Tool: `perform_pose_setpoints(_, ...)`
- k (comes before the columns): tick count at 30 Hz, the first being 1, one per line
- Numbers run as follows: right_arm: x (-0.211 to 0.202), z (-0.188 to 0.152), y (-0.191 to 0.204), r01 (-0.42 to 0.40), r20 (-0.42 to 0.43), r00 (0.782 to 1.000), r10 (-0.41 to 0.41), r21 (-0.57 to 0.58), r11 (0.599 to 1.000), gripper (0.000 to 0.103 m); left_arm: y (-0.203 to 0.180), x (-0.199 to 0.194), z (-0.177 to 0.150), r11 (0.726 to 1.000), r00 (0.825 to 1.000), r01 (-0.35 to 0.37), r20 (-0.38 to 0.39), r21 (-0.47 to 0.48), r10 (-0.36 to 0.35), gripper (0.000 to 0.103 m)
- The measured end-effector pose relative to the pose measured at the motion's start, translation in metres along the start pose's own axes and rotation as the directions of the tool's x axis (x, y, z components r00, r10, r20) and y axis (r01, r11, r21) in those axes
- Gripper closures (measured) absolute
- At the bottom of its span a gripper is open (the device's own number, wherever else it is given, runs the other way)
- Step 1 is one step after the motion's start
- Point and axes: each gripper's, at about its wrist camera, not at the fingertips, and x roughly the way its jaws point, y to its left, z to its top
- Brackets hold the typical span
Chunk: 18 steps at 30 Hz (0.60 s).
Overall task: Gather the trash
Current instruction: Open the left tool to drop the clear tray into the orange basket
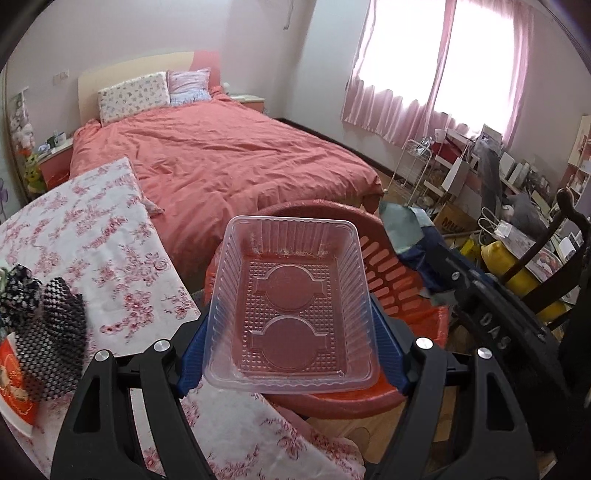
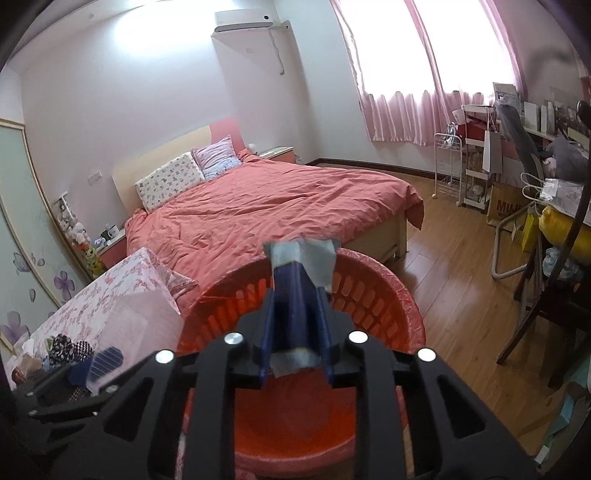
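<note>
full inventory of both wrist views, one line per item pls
plastic tray: 1, clear, between the left gripper's pads, over the basket
paper scrap: 1, grey-blue, between the right gripper's fingers, over the basket
basket: 1, red, slotted wall, on the floor at the foot of the bed
bed: 1, coral cover, centre of room
pillows: 2, floral white and pale striped, at the headboard
tablecloth: 1, white with pink flowers, left of the basket
air conditioner: 1, white, high on the wall
curtains: pink, at the window
chair: 1, dark wood, right edge
left gripper: 1, black with blue pads
right gripper: 1, black with blue pads
</note>
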Motion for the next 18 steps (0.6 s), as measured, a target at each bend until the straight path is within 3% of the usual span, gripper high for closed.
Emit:
perform_pose_setpoints(9, 0.007, -0.004, -0.013, 0.038, -0.015, 0.999, -0.038, 0.017, 0.999, 0.064, 0.002, 0.011, -0.004, 1.0, 0.999, -0.006, -0.039, -0.015, 0.006, 0.021)
perform_pose_setpoints(18, -0.006, -0.004, -0.003, 0.055, -0.006, 0.998, -0.055, -0.016, 0.998, 0.058, 0.027, -0.009, -0.01, 0.995, 0.995, -0.1, -0.031, -0.021, 0.099, 0.021)
